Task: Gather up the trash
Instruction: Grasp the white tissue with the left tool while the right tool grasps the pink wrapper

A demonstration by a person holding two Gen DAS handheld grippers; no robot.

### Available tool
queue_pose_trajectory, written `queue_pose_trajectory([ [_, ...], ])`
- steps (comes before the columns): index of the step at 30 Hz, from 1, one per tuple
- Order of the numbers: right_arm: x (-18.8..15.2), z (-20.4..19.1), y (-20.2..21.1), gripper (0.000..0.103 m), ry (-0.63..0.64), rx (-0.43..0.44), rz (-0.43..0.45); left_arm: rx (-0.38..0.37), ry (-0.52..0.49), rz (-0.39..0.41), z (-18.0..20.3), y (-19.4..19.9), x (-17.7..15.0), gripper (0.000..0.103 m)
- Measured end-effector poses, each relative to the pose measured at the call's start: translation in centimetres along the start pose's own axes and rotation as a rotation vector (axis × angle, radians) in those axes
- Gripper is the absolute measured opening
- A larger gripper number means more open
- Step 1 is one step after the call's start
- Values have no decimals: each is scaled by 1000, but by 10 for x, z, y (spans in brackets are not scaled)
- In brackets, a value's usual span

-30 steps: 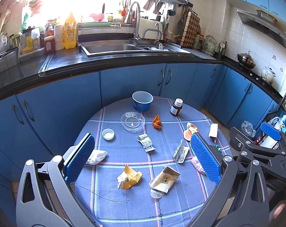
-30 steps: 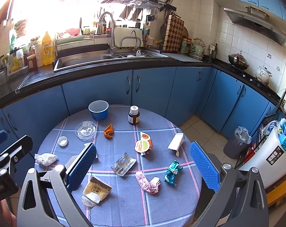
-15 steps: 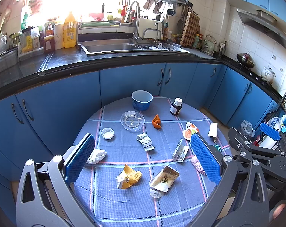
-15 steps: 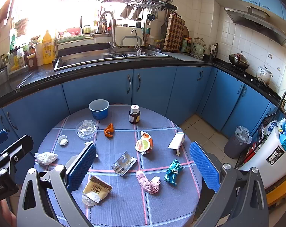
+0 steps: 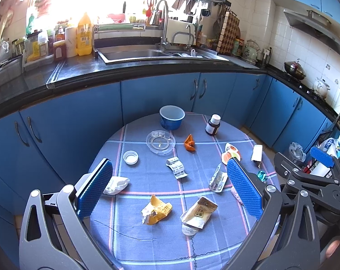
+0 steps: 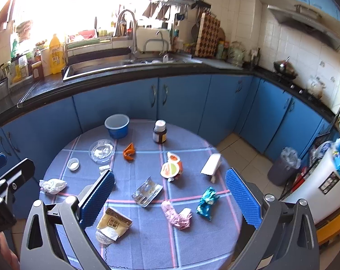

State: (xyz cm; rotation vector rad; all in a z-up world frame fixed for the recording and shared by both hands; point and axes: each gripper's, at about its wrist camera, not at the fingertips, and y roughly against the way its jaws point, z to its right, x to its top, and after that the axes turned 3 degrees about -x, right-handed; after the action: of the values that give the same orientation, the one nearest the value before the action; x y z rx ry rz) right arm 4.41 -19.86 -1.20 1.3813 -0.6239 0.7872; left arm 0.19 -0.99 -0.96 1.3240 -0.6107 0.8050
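Many pieces of trash lie on the round table with the blue checked cloth, and I take the blue bowl at the far edge as the landmark. Compared with one second ago, almost nothing has changed on the table: every piece rests at the same place, and both views only shifted a little. This means, in my judgement, that the collecting has not started yet.

Just in front of the bowl is a clear plastic lid, and to its right a small orange scrap. Well in front of the bowl, near the person, lie the yellow crumpled wrapper and the beige sachet. In front and to the left of the bowl is a white crumpled tissue. In front and far to the right of it are the pink wrapper and the teal foil.

The left gripper hangs above the near side of the table with its jaws spread wide and holds nothing. The right gripper is also spread wide and empty, above the silver blister pack.

I think the yellow wrapper is the nearest target for the left tool. The light foils may slide when they are pinched.
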Motion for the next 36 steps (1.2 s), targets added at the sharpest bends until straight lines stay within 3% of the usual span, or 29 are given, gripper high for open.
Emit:
queue_pose_trajectory([
  [5,-21,16,-37,97,-42,34,-80,-3,-17,-14,-25,-21,-18,100],
  [8,-43,30,-59,97,-78,68,-117,78,-26,-65,-51,-41,-37,100],
  [12,-69,44,-84,97,-133,85,-164,127,42,-136,-96,-65,-61,100],
  [16,-94,44,-113,97,-112,61,-248,113,114,-213,-126,-88,-82,100],
  [19,-105,44,-130,97,-107,54,-301,114,118,-238,-128,-103,-86,100],
  [26,-102,50,-144,97,-106,20,-307,130,77,-254,-118,-139,-73,99],
  [32,-102,57,-150,97,-100,19,-320,159,74,-313,-121,-170,-75,77],
  [34,-102,54,-149,97,-80,26,-319,200,58,-314,-123,-175,-77,51],
  [36,-103,49,-150,97,-64,40,-327,217,51,-301,-125,-174,-77,39],
])
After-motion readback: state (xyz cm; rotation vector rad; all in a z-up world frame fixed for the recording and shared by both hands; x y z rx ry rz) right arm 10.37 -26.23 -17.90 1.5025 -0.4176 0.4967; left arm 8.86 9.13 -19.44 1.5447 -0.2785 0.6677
